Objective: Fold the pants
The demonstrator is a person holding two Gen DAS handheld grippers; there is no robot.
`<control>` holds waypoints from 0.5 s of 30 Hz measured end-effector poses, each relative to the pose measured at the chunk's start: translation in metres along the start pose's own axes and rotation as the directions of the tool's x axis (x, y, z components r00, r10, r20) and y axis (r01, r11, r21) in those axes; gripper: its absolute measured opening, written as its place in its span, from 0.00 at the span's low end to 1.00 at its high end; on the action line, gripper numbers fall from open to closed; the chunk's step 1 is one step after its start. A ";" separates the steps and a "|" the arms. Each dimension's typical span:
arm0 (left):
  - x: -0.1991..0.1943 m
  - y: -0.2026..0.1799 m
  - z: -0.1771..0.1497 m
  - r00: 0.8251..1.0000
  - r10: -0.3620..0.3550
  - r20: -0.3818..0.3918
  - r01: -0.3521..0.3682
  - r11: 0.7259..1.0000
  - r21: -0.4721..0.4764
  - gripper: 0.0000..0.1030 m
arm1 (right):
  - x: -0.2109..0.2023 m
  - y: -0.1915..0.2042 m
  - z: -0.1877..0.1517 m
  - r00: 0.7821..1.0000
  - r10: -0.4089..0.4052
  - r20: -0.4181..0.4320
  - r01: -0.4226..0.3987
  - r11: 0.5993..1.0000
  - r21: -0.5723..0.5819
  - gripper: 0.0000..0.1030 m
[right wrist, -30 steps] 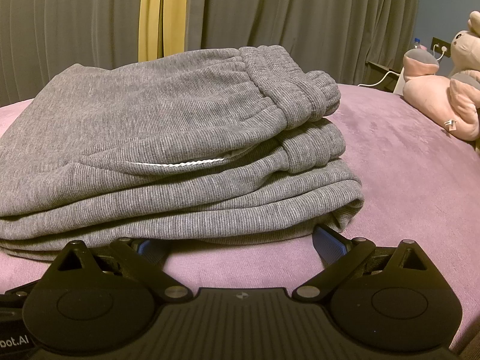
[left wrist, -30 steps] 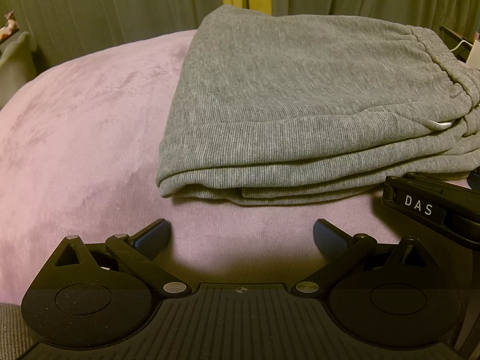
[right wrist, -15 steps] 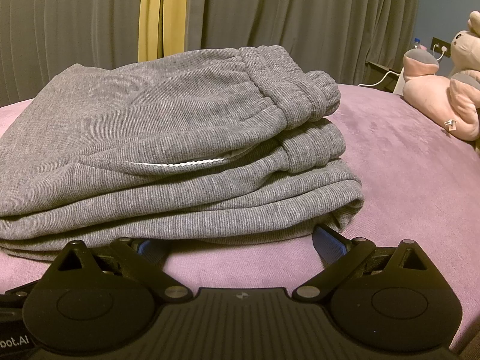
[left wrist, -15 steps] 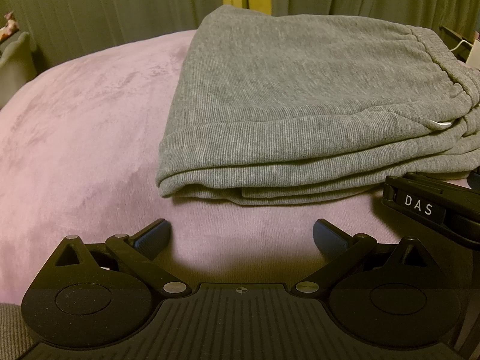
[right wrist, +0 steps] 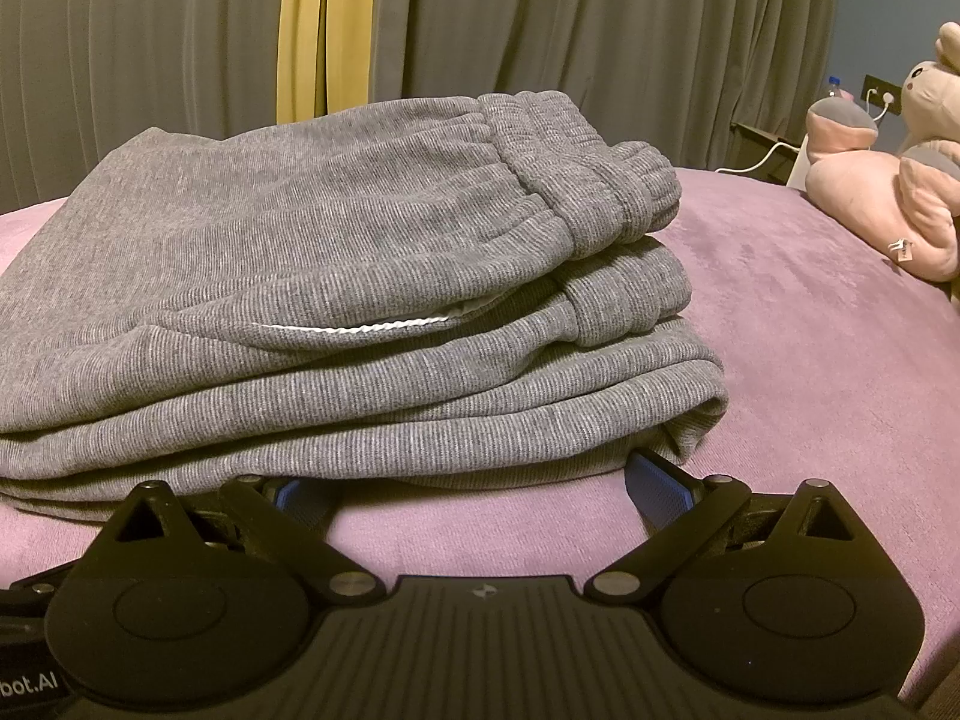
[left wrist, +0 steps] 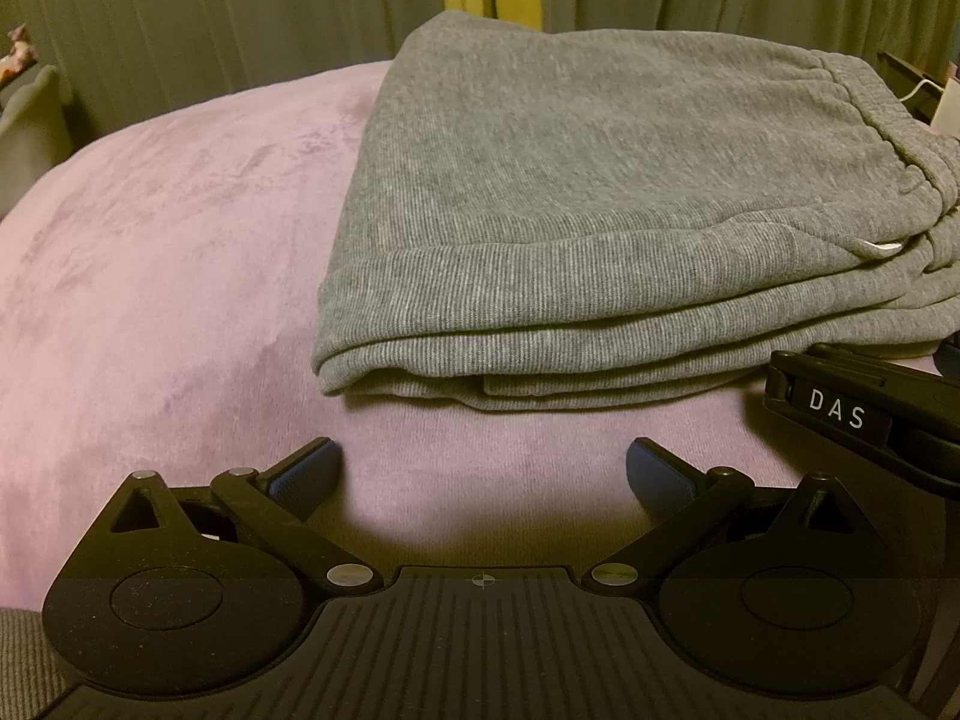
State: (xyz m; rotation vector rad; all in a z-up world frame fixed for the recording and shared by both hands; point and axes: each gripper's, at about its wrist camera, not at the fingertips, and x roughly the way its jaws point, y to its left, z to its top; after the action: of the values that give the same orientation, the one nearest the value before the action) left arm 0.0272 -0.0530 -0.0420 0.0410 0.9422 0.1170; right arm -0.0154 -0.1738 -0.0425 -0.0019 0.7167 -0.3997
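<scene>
Nothing has shifted over the last second; the left gripper (left wrist: pixel 483 461) rests spread wide and empty, short of the folded grey ribbed-knit pants (left wrist: pixel 600 228); the right gripper (right wrist: pixel 462 483) gapes too, its tips seemingly tucked under the hem; the stack sits on the mauve velvety bedspread (right wrist: pixel 840 360), so folding looks finished.

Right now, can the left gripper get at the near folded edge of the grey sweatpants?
Probably yes. The left gripper is open and faces the grey sweatpants, with only bare pink blanket between its fingertips and the folded edge. The right gripper sits off to the side, not across that path.
</scene>
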 end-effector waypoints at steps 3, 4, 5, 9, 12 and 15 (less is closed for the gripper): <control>0.001 0.001 0.001 1.000 -0.003 0.001 0.003 1.000 0.001 1.00 | 0.000 0.000 0.000 1.000 0.000 0.000 0.000 1.000 0.000 0.97; 0.001 0.001 0.001 1.000 -0.004 0.001 0.004 1.000 0.002 1.00 | 0.000 0.000 0.000 1.000 0.000 0.000 0.000 1.000 0.001 0.97; 0.001 0.001 0.001 1.000 -0.005 0.002 0.005 1.000 0.002 1.00 | 0.000 0.000 0.000 1.000 0.000 0.000 0.000 1.000 0.000 0.97; 0.001 0.002 0.001 1.000 -0.005 0.004 0.005 1.000 0.005 1.00 | 0.000 0.000 0.000 1.000 0.000 0.000 0.000 1.000 0.000 0.97; 0.001 0.002 0.001 1.000 -0.004 0.005 0.004 1.000 0.005 1.00 | 0.000 0.000 0.000 1.000 0.000 0.000 0.000 1.000 0.000 0.97; 0.001 0.002 0.001 1.000 -0.004 0.006 0.004 1.000 0.006 1.00 | 0.000 0.000 0.000 1.000 0.000 0.000 0.000 1.000 0.000 0.97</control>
State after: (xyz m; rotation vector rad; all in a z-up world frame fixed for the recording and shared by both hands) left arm 0.0290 -0.0510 -0.0420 0.0448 0.9366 0.1102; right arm -0.0154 -0.1737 -0.0425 -0.0021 0.7164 -0.3997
